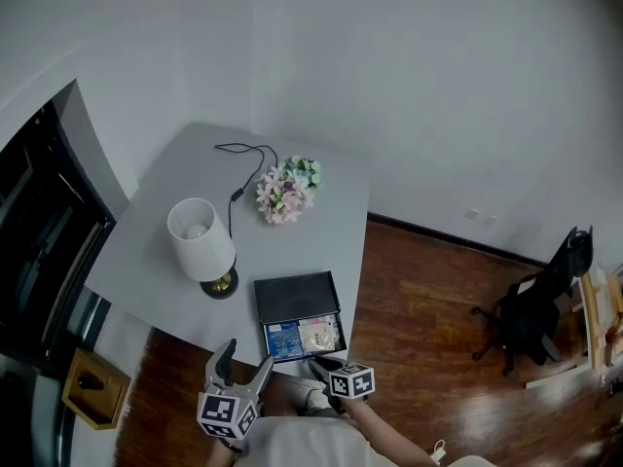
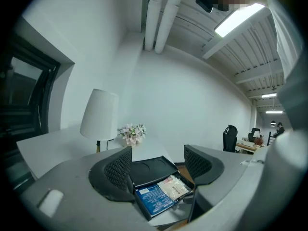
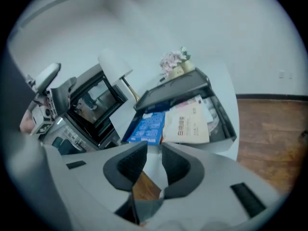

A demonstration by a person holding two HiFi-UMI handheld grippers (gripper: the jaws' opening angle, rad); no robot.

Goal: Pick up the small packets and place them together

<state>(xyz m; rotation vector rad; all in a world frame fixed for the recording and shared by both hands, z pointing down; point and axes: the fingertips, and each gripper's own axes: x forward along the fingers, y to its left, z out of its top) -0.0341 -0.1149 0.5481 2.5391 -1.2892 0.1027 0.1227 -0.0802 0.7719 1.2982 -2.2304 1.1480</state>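
Right in front of the right gripper (image 3: 154,160), just past its tips, sits the open black box (image 3: 226,124) with both packets lying flat inside. The blue packet (image 3: 147,127) is ahead and a bit to the left of the jaw line, and the cream packet (image 3: 186,124) is ahead and a bit to the right. They lie side by side and look to be touching along their long edges. Both long axes run pretty much away from this gripper, so we'd be coming at a short end, not a long side.

The right jaws stand only a narrow slit apart with nothing in them; we just see the table edge and wood floor through the gap. The left gripper (image 2: 158,161) is spread a good deal wider, also empty. For it the box lies ahead and lower, framed between its jaws, with the blue packet on its near side.

Our guess is that the right one is nearer, basically at the box's near rim, and lined up best with the cream packet. It'd need to spread more before it could get round that short end. The left one looks like the better bet for the blue packet.
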